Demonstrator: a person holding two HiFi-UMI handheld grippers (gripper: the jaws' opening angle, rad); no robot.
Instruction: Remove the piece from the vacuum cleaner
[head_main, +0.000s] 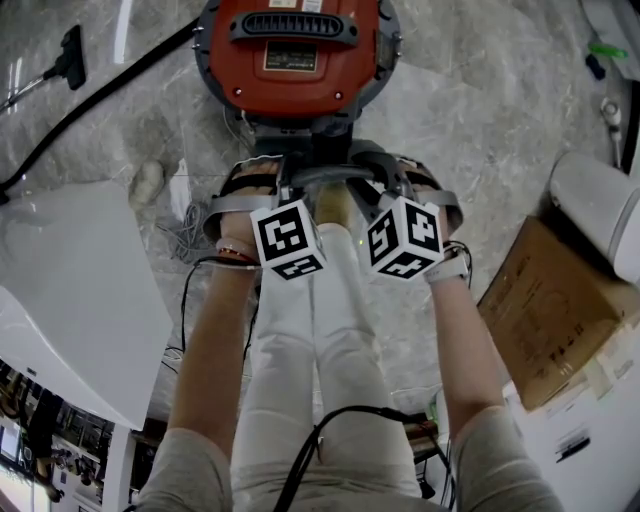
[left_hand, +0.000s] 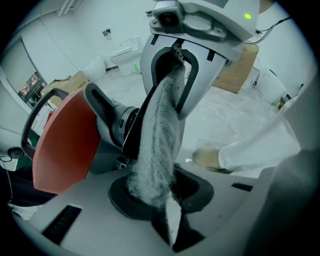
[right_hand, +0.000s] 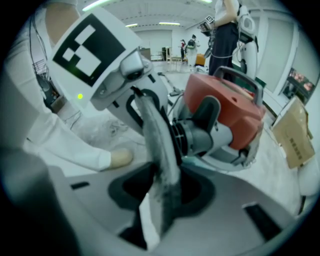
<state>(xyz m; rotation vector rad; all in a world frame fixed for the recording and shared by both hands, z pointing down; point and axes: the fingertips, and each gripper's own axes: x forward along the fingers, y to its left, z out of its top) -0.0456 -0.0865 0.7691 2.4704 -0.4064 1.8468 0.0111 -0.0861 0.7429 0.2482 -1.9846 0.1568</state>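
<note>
Pinching the dusty grey piece (left_hand: 157, 145) from opposite edges, I have my left gripper (left_hand: 160, 202) clamped on it, the fuzzy sheet filling the gap between the jaws. My right gripper (right_hand: 164, 200) has the same piece edge-on between its jaws. It seems pressed onto it, though the blur there leaves me not quite sure. The piece stands upright against the grey front end of the red vacuum cleaner (head_main: 290, 60), which sits on the marble floor (head_main: 480, 110) just ahead of my feet.

The trousers (head_main: 330, 330) are white, sleeves (head_main: 185, 465) seemingly grey.
</note>
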